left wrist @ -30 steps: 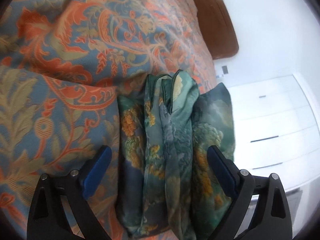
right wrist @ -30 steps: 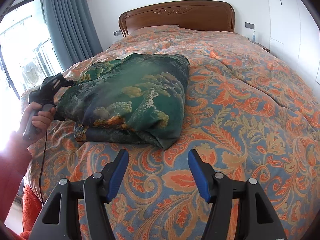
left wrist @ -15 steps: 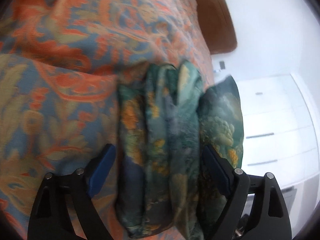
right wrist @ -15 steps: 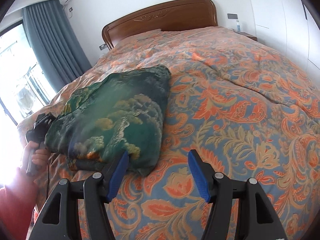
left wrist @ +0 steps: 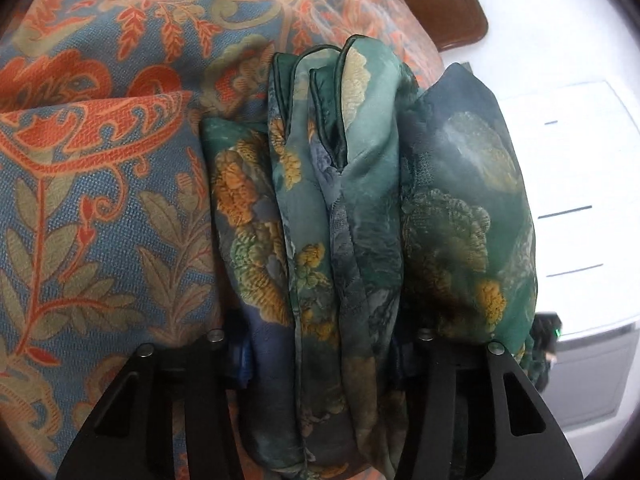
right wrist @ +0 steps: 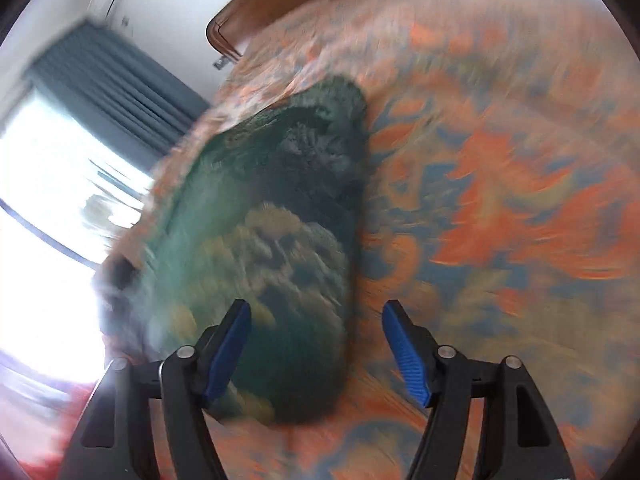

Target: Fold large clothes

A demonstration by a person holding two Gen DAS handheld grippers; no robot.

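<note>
1. Since prev frames: left tool (left wrist: 320,356) has been closing, w/ the folded green garment (left wrist: 360,208) between its jaws; the blue pads, clear of the cloth before, are now buried in it. Right tool (right wrist: 316,344) swung in from open bedspread to the garment's near end; jaws have been opening; view now heavily motion-blurred.
2. Left tool state: clamped on the garment's stacked folds – several layers & piped hems bunch up between the black arms; only a sliver of blue pad shows at left.
3. Right tool state: jaws apart, not gripping. Left blue pad overlaps the garment's edge in view, right pad is over bedspread; contact can't be told thru blur.
4. Garment position: lies on the bed, toward the window-side edge, long axis running toward the headboard; green w/ yellow-ochre floral/landscape print.
5. Surface: bedspread (left wrist: 100,200), blue ground w/ orange paisley & olive leaves, woven texture; a ridge of it is pushed up just beside the garment in left view.
6. Room: brown wooden headboard (left wrist: 448,4) at far end of bed; white wall; white drawer fronts (left wrist: 568,184) w/ dark slot handles; grey-blue curtain (right wrist: 116,92) beside a bright window (right wrist: 52,208).
</note>
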